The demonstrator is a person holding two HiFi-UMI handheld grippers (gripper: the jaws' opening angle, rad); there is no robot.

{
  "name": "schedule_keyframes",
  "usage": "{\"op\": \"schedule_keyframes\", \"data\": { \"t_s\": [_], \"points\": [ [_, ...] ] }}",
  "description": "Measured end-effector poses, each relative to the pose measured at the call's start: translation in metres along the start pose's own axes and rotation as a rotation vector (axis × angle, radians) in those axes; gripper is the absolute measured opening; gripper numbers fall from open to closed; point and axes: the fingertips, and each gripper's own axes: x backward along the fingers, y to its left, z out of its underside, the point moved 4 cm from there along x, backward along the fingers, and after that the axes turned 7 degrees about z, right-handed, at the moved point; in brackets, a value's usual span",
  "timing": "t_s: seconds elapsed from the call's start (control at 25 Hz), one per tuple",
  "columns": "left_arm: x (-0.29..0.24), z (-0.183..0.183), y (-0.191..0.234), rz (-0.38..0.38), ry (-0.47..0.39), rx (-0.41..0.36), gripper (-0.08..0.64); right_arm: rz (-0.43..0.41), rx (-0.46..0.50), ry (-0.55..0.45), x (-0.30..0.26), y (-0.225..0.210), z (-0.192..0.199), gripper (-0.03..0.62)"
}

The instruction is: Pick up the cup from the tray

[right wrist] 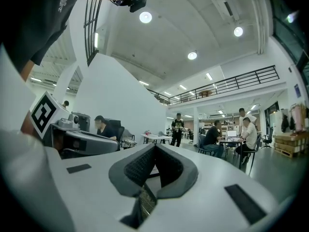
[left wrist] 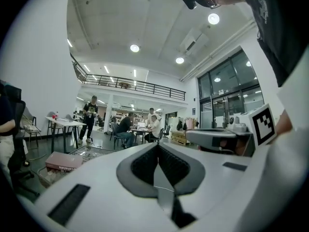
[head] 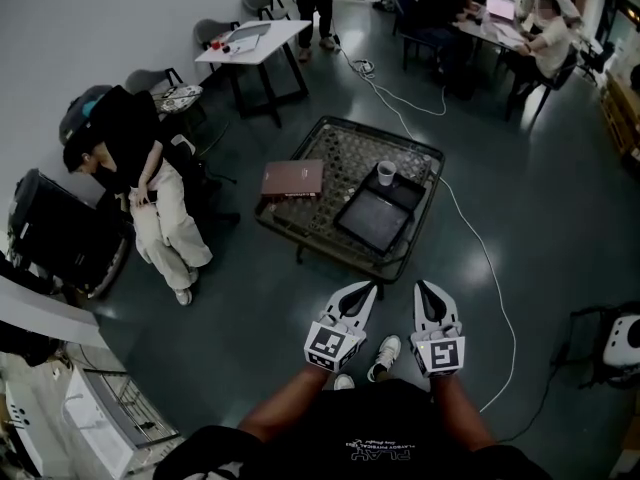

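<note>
While I look down from my head, my left gripper [head: 366, 288] and right gripper [head: 423, 288] hang side by side over the floor, well short of the low tabletop [head: 340, 153]. On it the cup [head: 386, 173] stands upright at the far end of the dark tray [head: 372, 220], with a brown book [head: 292, 179] to the tray's left. In the left gripper view, my fingers [left wrist: 145, 166] are pressed together on nothing. In the right gripper view, my fingers [right wrist: 166, 166] are likewise closed and empty.

head cam down, others level; shared table [head: 340, 158]
</note>
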Motion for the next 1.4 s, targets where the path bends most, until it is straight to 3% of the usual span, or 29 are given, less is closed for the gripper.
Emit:
{"op": "schedule_keyframes", "data": {
  "t_s": [0.08,0.2,0.36,1.08,1.4],
  "points": [
    [-0.006,-0.001,0.008,-0.02,0.006,-0.001,0.01,-0.007,-0.008,-0.038,-0.008,-0.009,0.005,0.009],
    [-0.017,-0.004,0.02,-0.046,0.013,-0.01,0.01,-0.022,-0.002,-0.007,-0.019,-0.021,0.001,0.009],
    [-0.034,-0.006,0.03,-0.063,0.023,-0.02,0.009,-0.042,-0.033,-0.074,-0.037,-0.038,0.012,0.009],
    [-0.086,-0.008,0.043,-0.141,0.061,-0.021,0.01,-0.134,-0.065,-0.073,-0.086,-0.083,0.02,0.009],
    [-0.1,-0.008,0.053,-0.162,0.055,-0.008,0.009,-0.123,-0.063,-0.068,-0.102,-0.097,0.011,0.009]
  ]
}}
